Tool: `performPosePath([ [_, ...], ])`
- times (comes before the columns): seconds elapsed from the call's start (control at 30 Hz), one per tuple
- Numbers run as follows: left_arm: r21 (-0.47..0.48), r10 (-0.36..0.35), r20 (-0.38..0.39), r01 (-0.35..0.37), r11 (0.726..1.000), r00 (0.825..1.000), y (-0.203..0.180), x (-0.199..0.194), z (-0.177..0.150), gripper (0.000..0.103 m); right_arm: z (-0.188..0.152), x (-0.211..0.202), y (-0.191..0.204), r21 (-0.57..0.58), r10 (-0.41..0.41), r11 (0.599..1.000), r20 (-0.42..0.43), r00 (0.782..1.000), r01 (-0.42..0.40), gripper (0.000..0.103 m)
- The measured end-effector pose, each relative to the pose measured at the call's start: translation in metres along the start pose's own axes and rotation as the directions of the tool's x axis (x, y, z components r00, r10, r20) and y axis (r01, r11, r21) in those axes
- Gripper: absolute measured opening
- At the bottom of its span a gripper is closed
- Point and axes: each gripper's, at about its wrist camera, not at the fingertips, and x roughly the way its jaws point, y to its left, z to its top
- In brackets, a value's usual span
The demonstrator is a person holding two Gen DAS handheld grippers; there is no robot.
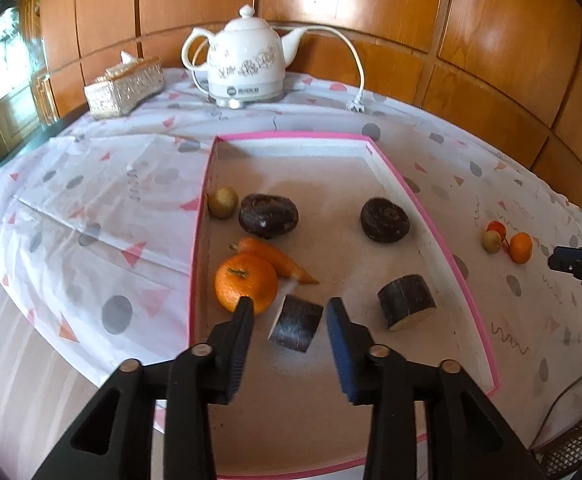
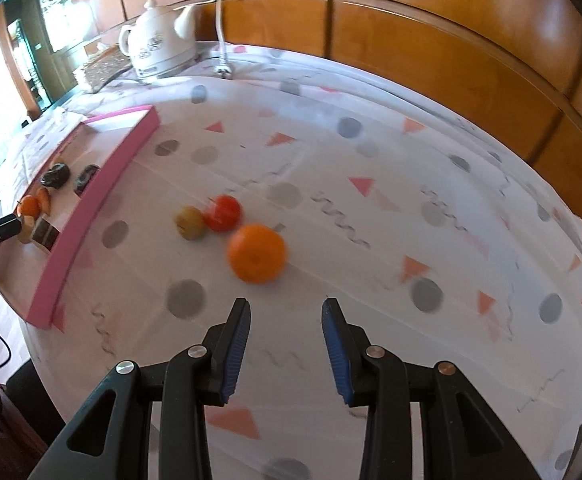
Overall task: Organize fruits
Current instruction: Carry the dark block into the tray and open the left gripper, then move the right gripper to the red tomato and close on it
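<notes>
A pink-rimmed tray holds an orange, a carrot, a small yellow-green fruit, two dark round pieces and two dark cut chunks. My left gripper is open over the tray, its jaws on either side of the near chunk, apart from it. On the cloth right of the tray lie an orange, a small red fruit and a yellow-green fruit. My right gripper is open and empty, just short of that orange.
A white electric kettle with its cord and plug stands at the back of the table. A tissue box sits left of it. Wooden wall panels close off the back. The tray also shows in the right wrist view.
</notes>
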Motion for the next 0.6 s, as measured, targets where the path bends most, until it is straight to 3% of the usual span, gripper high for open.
performPosePath([
  [0.3, -0.034, 0.047, 0.025, -0.047, 0.998, 0.999, 0.008, -0.006, 0.002, 0.042, 0.037, 0.021, 0.037, -0.024, 0.004, 1.000, 0.021, 1.000, -0.003, 0.037],
  [0.4, -0.044, 0.058, 0.037, -0.057, 0.997, 0.998, 0.009, -0.008, 0.003, 0.047, 0.048, 0.029, 0.044, -0.022, -0.005, 1.000, 0.016, 1.000, 0.005, 0.037],
  [0.6, -0.059, 0.076, 0.047, -0.074, 0.996, 0.996, 0.013, -0.012, 0.005, 0.051, 0.068, 0.064, 0.051, 0.019, -0.062, 0.998, -0.072, 0.996, 0.063, 0.030],
])
